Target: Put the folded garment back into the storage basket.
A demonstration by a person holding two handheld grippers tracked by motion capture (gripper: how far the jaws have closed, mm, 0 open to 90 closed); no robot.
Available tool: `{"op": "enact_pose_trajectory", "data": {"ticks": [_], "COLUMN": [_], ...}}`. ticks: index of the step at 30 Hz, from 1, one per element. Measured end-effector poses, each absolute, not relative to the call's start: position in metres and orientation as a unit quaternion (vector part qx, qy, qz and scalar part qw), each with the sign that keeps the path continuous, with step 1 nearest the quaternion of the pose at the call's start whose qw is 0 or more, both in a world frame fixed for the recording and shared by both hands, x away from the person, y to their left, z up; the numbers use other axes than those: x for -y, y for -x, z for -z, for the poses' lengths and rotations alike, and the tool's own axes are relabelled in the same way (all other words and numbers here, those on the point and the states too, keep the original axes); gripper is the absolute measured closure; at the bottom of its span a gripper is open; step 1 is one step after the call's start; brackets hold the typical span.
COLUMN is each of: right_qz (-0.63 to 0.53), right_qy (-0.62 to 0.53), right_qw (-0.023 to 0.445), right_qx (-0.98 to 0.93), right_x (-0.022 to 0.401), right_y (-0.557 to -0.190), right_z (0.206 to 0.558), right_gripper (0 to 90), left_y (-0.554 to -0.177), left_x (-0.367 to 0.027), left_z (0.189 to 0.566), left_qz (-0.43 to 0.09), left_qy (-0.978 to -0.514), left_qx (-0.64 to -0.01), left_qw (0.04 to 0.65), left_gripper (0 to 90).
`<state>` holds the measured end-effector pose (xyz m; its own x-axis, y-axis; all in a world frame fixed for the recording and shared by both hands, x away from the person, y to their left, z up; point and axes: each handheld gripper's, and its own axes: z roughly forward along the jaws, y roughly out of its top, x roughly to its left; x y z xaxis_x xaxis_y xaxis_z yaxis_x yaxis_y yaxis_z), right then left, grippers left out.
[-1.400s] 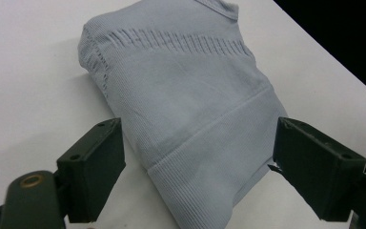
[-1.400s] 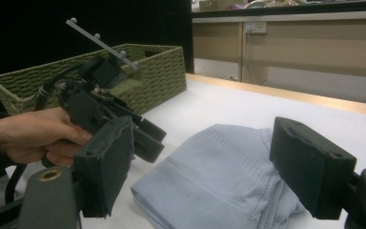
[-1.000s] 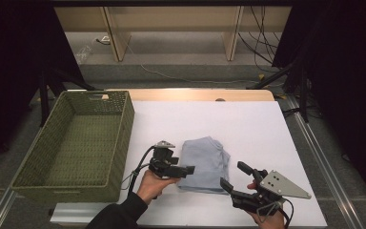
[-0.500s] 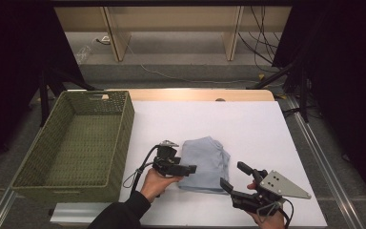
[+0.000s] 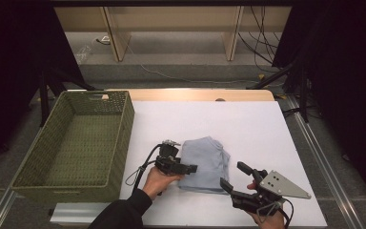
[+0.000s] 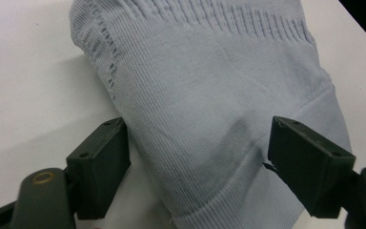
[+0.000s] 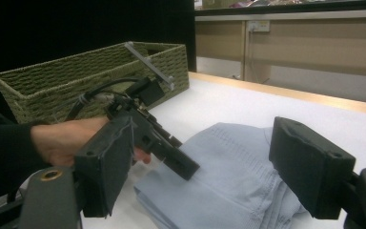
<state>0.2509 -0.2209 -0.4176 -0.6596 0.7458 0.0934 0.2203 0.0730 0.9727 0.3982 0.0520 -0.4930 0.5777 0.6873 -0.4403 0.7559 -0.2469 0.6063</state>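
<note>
Two hand-held grippers (image 5: 187, 168) (image 5: 235, 175), one folded garment (image 5: 205, 162), one basket (image 5: 76, 143).

Even overhead light falls on the white-topped bench (image 5: 248, 129), bright without glare, while its surroundings sink into near black. Shadows under the folded pale blue knitted cloth (image 6: 209, 109) are soft. Both gripper views are sharp farther off, with the near black jaws slightly soft.

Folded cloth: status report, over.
Left gripper open astride cloth, jaws just closing in. Right gripper open, clear of it. Basket left, nothing blocking.
</note>
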Motion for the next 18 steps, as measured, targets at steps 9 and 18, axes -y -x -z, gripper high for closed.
{"op": "enact_pose_trajectory", "data": {"ticks": [9,18], "right_qz": [-0.587,-0.586], "right_qy": [-0.347,-0.346], "right_qw": [0.224,0.223], "right_qx": [-0.696,-0.698], "right_x": [0.221,0.2206], "right_y": [-0.2509,-0.2507], "right_z": [0.4177,0.4177], "right_gripper": [24.1,24.4], "left_y": [-0.4018,-0.4032], "left_x": [-0.0471,-0.0413], "left_z": [0.4933,0.4931], "left_qz": [0.055,0.064], "left_qy": [-0.792,-0.793], "left_qx": [-0.457,-0.459], "left_qw": [0.401,0.395], "left_gripper": [25.3,25.9]}}
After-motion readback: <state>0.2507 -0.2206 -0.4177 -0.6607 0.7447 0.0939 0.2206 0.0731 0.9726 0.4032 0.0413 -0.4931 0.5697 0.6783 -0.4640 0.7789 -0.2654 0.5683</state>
